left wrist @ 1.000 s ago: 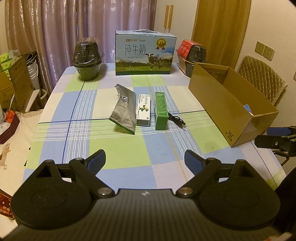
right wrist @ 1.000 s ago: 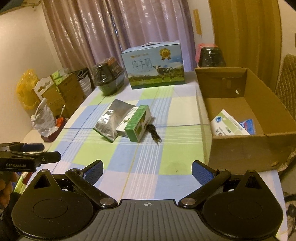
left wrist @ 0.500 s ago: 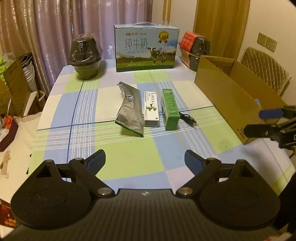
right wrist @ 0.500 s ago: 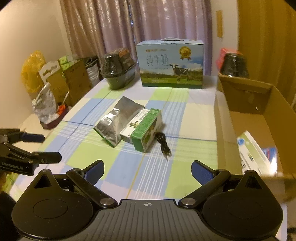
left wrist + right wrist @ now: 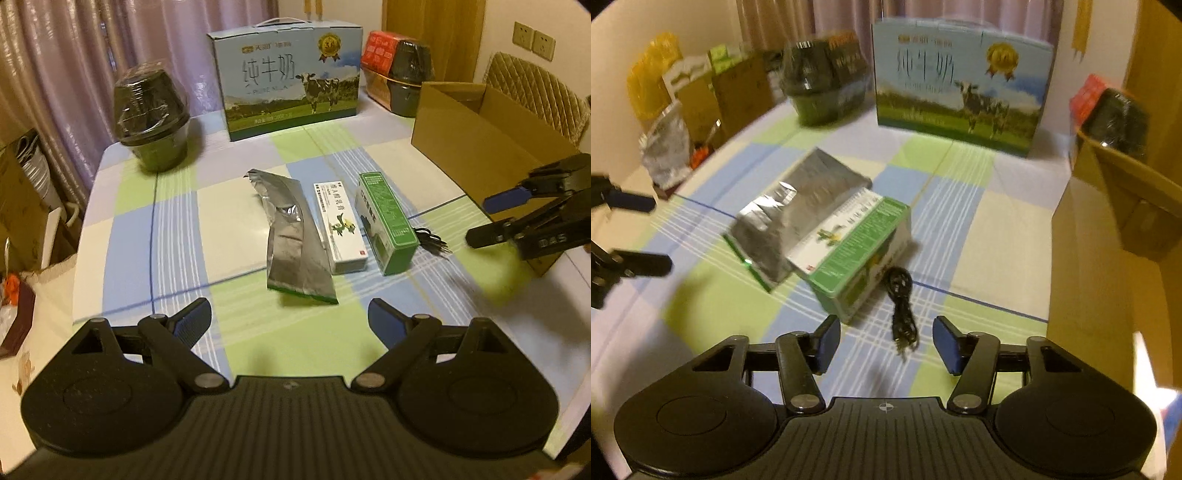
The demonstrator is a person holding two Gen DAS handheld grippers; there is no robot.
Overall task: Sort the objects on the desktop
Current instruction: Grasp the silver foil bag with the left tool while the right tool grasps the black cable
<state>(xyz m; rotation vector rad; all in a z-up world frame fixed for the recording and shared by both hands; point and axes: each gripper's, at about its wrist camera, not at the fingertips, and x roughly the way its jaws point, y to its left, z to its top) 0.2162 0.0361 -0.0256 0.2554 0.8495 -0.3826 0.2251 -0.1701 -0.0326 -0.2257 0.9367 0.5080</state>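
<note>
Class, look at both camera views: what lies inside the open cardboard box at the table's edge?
Nothing can be told. In the left wrist view the cardboard box shows only its outer side and a strip of bare inner wall; in the right wrist view its near wall hides the floor. Any contents are covered.

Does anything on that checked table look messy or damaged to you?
Only the silver foil pouch: its top end is torn open and crumpled, and it lies slanted beside the neat white box and green box. Nothing looks spilled.

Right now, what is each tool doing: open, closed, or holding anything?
Left tool: open, holding nothing.
Right tool: closing, empty; the coiled black cable lies just ahead of it.
</note>
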